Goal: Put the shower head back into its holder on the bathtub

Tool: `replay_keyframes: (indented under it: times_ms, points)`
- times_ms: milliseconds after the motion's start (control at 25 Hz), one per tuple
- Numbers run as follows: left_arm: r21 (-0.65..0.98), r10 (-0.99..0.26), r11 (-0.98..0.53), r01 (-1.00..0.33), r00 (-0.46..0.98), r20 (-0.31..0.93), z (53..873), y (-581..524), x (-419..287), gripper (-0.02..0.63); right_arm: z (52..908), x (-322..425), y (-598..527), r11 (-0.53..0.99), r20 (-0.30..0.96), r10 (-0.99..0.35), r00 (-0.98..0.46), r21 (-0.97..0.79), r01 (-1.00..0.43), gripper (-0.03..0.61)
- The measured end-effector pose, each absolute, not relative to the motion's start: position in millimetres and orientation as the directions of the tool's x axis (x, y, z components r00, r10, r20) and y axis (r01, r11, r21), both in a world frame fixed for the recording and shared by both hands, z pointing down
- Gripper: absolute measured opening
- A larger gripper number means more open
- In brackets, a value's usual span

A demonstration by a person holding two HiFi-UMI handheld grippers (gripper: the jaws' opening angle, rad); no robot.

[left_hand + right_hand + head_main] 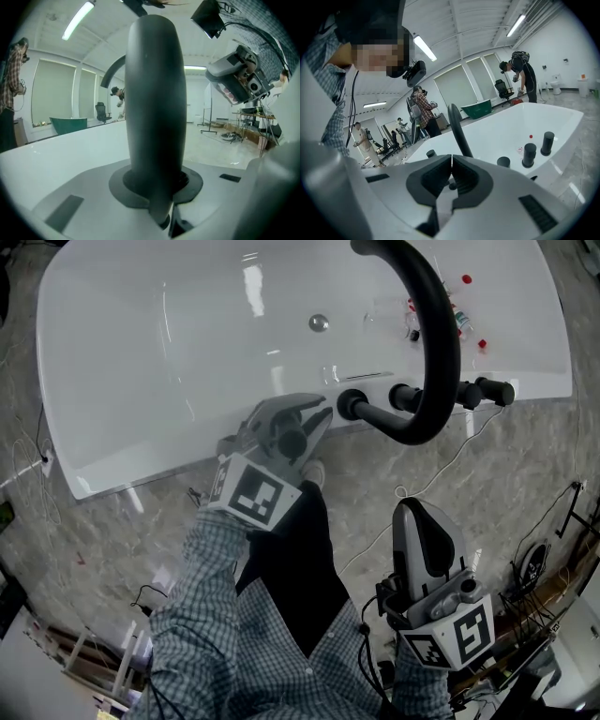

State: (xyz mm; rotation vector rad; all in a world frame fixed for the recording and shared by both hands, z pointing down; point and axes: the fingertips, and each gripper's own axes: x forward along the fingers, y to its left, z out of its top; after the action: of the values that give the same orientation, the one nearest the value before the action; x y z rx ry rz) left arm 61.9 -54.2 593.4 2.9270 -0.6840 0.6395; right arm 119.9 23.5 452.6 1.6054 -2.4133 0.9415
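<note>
My left gripper (298,427) is over the near rim of the white bathtub (141,362), shut on the shower head (292,441), a dark round handle. In the left gripper view the shower head (154,108) stands upright, seated in the notch between the jaws. Just to its right a row of black fittings (405,397) runs along the rim, and I cannot tell which one is the holder. My right gripper (419,512) is lower right over the floor. Its jaws are shut with nothing in them (451,161), and it faces the tub.
A tall black arched spout (441,334) rises from the rim close to the right of my left gripper; the right gripper view shows the spout (458,129) and knobs (528,154). Drain (319,323) in the tub floor. Cables (534,563) lie on the marble floor.
</note>
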Motion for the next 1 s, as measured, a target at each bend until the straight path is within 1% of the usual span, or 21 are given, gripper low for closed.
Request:
replay_keyframes:
  times_ms: [240,360,560,680,840,1000]
  points:
    - [0.013,-0.375,-0.909,-0.416,0.831,0.41,591,-49,62,0.058,453,118,26,0.257,0.4,-0.801,-0.446,-0.443,-0.859,0.017]
    - [0.035,-0.383,-0.901,-0.433,0.831,0.404,592,-47,59,0.058,453,118,25,0.264,0.403,-0.798,-0.448,-0.435,-0.861,0.017]
    - [0.004,-0.404,-0.9,-0.437,0.835,0.373,574,-51,55,0.061,452,117,26,0.273,0.406,-0.795,-0.45,-0.423,-0.864,0.017]
    - [0.011,-0.412,-0.895,-0.447,0.835,0.364,571,-50,48,0.078,454,114,25,0.279,0.409,-0.79,-0.456,-0.421,-0.863,0.017]
    - [0.039,-0.413,-0.889,-0.457,0.834,0.365,574,-42,37,0.124,457,108,26,0.292,0.406,-0.784,-0.47,-0.427,-0.856,0.017]
    - [0.035,-0.42,-0.883,-0.468,0.823,0.383,574,-32,22,0.127,459,99,25,0.31,0.406,-0.774,-0.486,-0.427,-0.849,0.017]
